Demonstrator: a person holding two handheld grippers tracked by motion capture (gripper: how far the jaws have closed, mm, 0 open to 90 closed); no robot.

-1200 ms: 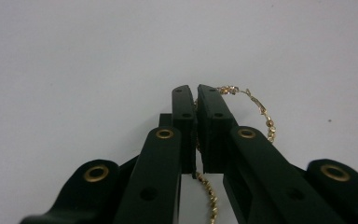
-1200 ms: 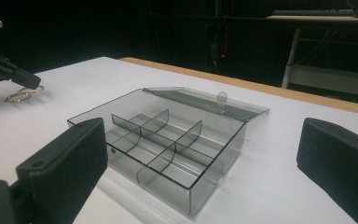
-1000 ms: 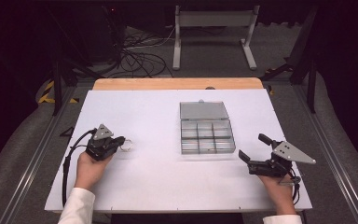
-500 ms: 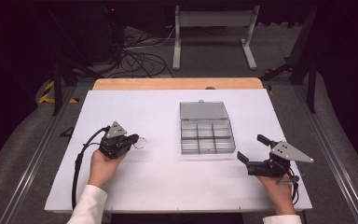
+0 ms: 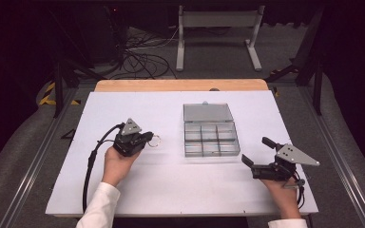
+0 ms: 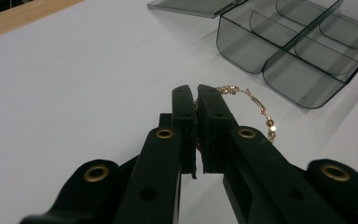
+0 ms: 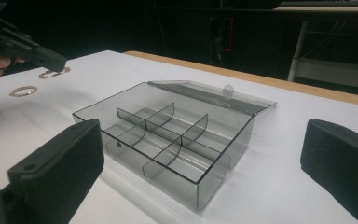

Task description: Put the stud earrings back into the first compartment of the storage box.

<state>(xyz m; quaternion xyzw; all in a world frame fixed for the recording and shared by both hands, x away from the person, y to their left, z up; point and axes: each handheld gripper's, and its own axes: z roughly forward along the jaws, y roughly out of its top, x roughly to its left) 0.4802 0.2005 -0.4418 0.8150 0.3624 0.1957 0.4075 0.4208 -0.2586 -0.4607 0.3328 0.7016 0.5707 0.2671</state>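
Left gripper view: a gold bracelet (image 6: 256,109) is pinched at one end between the closed jaws of the left gripper (image 6: 196,98), its loop arcing away to their right, above the white table (image 6: 74,93). An open smoke-grey compartment box (image 6: 298,51) is seen beyond, nothing between. The right gripper (image 5: 258,156) is held wide open, gripping nothing, facing the box.

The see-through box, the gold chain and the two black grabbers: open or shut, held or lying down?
Smoky clear plastic compartment box: lid open, compartments empty.
Thin gold chain bracelet: pinched, hanging off the table.
Second gold chain ring: lying flat on the white table.
Left gripper: shut on the bracelet.
Right gripper: open, empty.
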